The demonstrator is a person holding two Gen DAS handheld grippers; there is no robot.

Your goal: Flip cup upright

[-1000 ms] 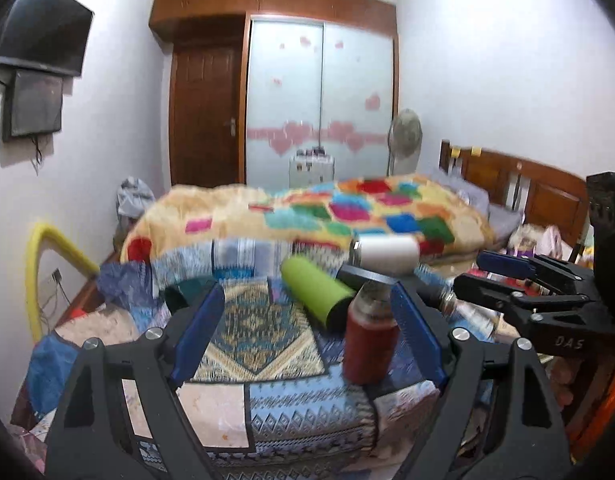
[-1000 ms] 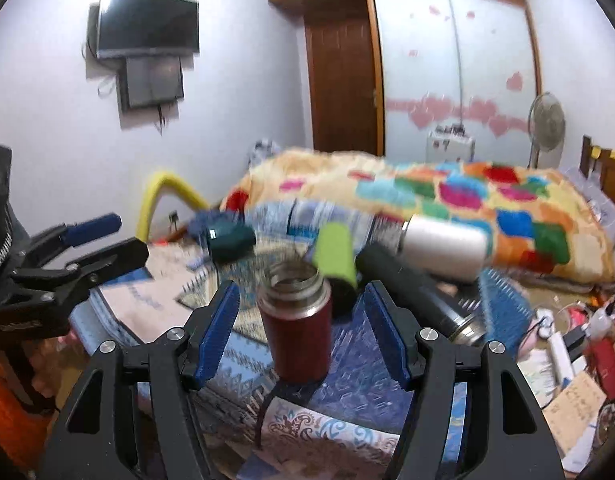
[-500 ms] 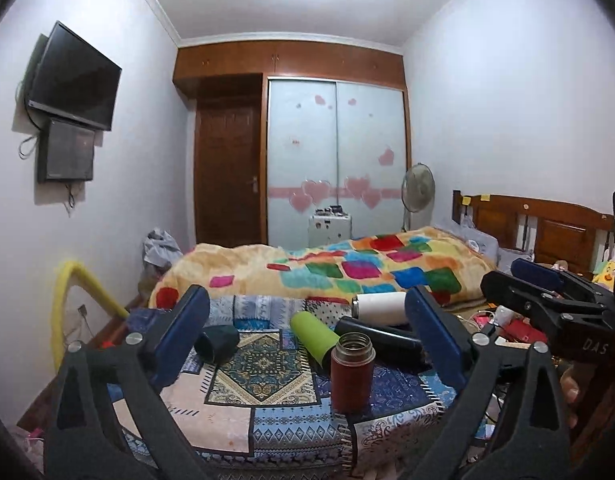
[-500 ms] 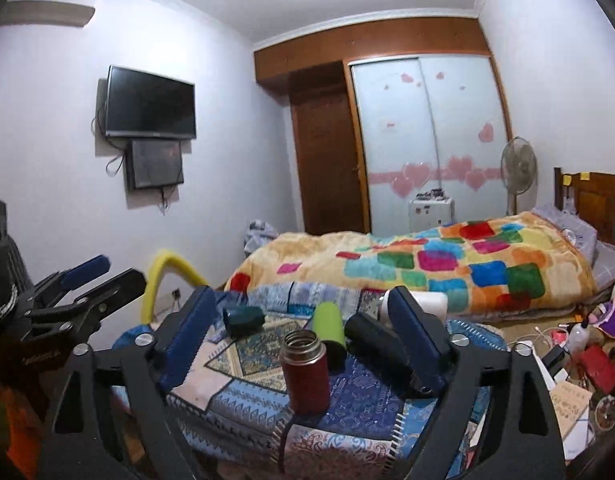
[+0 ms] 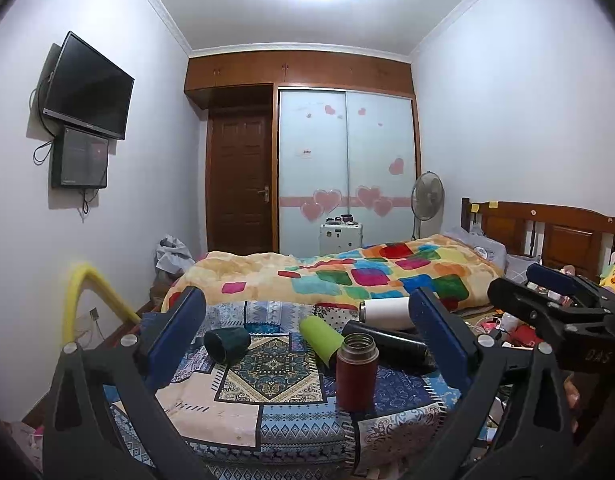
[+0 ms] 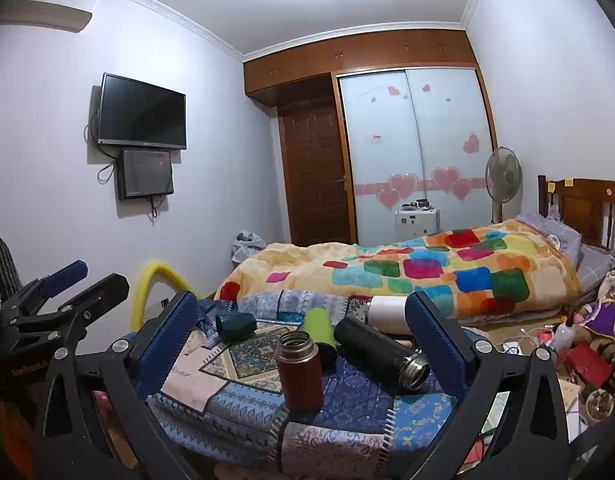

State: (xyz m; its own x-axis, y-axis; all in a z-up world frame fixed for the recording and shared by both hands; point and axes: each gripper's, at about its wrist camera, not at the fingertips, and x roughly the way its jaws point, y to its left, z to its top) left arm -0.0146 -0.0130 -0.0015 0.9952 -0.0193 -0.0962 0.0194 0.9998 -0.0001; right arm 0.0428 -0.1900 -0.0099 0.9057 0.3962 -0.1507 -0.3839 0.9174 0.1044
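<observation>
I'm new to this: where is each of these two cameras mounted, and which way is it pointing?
Left wrist: sits on the left gripper, looking forward between its open blue-padded fingers at the patterned cloth; the right gripper shows at the right edge.
Right wrist: sits on the right gripper, facing the same cloth; the left gripper shows at the left edge.
Shared: the upright red flask, three flasks and a dark cup lying down, the bed.

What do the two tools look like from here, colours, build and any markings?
Both match: black, angular A-frame arms with silver bolt heads at the joints, each finger faced with a ribbed blue pad. The left tool and right tool show no cables. White lettering reading "DAS" sits on the right tool's body in the left wrist view. No sleeves visible.
</observation>
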